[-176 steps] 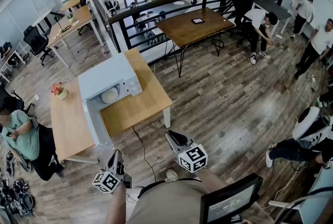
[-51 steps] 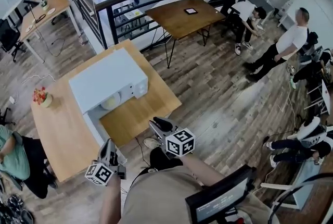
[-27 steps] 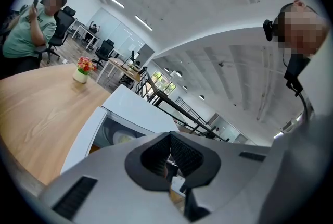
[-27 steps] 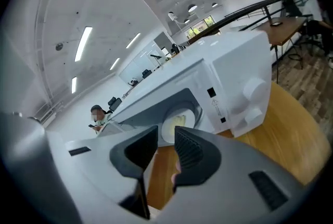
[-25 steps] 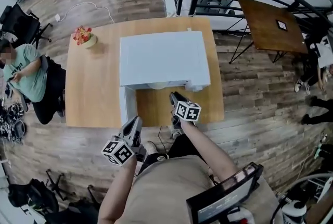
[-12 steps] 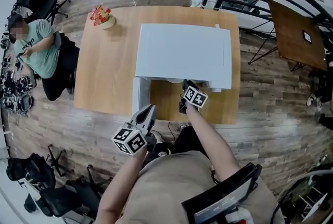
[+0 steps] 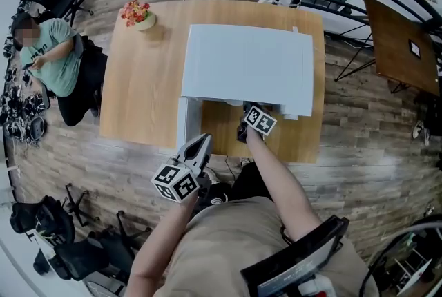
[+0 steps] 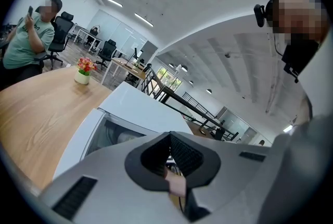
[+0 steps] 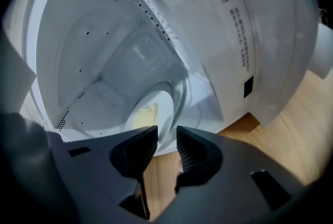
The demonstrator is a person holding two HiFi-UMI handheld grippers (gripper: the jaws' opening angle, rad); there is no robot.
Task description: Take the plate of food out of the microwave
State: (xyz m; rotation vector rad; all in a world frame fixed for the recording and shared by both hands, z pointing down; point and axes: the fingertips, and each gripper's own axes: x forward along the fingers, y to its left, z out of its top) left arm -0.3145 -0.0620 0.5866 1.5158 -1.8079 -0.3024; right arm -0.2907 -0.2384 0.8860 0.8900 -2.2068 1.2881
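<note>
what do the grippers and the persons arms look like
The left gripper and right gripper are grey plastic. Each has two wedge-shaped jaws lined with black ribbed pads, and each carries a white cube with black square markers. The person wears a beige top; the forearms are uncovered.

microwave: smooth casing (faint sheen) | table: matt pale wood | right claw: matt dark ribbed plastic
</note>
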